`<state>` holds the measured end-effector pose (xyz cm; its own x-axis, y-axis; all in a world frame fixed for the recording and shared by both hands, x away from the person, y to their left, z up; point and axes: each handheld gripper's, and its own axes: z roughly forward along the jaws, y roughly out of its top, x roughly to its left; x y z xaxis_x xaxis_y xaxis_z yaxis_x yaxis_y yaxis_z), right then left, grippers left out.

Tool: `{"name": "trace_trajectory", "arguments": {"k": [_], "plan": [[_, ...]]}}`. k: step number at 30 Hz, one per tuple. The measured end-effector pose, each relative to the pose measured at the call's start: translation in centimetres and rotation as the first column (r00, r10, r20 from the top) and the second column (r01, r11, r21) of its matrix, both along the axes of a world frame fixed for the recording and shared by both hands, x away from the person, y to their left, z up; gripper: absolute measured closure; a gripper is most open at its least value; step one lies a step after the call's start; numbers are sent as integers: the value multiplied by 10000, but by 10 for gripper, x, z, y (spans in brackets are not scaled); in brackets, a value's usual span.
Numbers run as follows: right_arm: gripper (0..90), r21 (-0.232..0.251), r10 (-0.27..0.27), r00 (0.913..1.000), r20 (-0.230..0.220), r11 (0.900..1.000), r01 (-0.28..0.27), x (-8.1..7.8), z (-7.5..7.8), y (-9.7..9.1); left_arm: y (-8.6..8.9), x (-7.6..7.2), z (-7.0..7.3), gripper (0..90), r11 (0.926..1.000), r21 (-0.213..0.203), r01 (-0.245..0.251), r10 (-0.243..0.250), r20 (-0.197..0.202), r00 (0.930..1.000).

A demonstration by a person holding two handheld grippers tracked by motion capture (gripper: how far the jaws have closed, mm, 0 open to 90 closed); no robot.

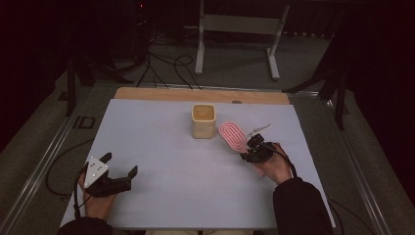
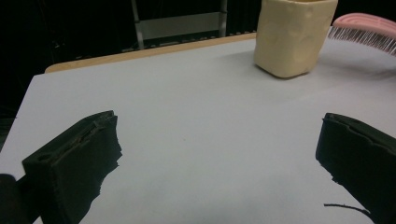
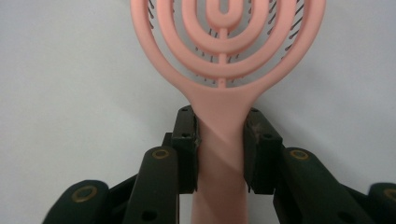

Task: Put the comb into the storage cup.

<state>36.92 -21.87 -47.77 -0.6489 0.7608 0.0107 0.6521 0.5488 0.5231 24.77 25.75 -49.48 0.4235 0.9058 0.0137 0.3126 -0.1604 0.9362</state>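
Observation:
A pink hairbrush (image 1: 233, 135) with ring-shaped ribs is held just above the white table, right of centre. My right gripper (image 1: 250, 149) is shut on its handle; in the right gripper view both pads (image 3: 187, 140) press on the pink handle (image 3: 222, 135) below the brush head (image 3: 224, 42). A cream square cup (image 1: 203, 121) stands upright just left of the brush; it also stands far ahead in the left gripper view as the cup (image 2: 293, 35), with the brush bristles (image 2: 364, 30) to its right. My left gripper (image 1: 120, 165) rests open at the front left with nothing between its jaws.
The white sheet (image 1: 161, 161) covers a wooden table whose bare edge (image 1: 161, 94) shows at the back. Beyond it are a metal frame (image 1: 235, 29) and cables (image 1: 166, 68) on the dark floor.

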Motion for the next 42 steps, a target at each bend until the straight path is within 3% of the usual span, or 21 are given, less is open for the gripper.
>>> {"name": "trace_trajectory", "arguments": {"k": [2,3,7,17,25,42], "plan": [[696,105,0,9999,113,9999,-1,-2,1,0,0,0,0,1,10000,-1,-15,15,-1,10000],[695,415,-15,9997,246,9991,5,-6,3,-2,0,0,0,1,10000,-4,-12,12,1,10000],[695,885,-103,9984,550,9961,55,-13,5,-3,0,0,0,1,10000,15,-6,6,7,10000],[695,1475,-253,9900,1388,9891,46,-26,10,-5,-1,0,0,1,10000,11,-7,7,-10,10000],[695,1767,-390,9780,2048,9843,22,-34,14,-7,0,0,0,1,10000,40,-6,6,-12,10000],[695,2195,-718,9642,2554,9755,145,-43,13,-13,-5,1,-1,1,9996,194,184,-183,-45,9998]]}}
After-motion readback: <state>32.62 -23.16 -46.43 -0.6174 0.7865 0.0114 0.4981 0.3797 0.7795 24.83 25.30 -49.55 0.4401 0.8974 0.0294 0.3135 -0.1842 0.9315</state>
